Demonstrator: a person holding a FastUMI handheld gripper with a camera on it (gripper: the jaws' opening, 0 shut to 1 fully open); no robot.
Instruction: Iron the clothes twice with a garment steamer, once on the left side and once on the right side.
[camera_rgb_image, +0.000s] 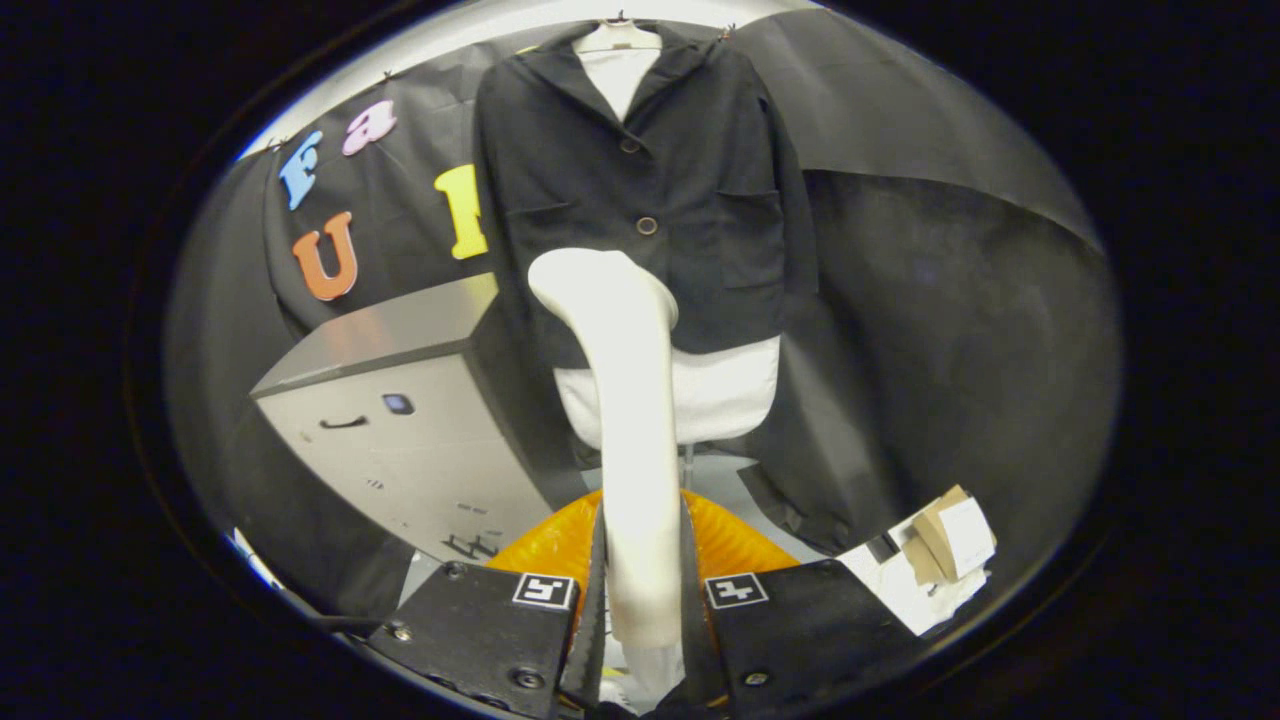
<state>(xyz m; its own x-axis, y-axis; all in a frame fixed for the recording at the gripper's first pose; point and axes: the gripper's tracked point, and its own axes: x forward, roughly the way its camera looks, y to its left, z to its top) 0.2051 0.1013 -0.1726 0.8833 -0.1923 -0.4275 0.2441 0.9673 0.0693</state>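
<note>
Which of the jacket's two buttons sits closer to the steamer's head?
The lower button on the black jacket. It sits just above the steamer head held in the gripper; the other button is near the collar.

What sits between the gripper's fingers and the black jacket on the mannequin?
In the gripper view, the white steamer: the gripper is shut on its handle, and its head rises in front of the black jacket.
</note>
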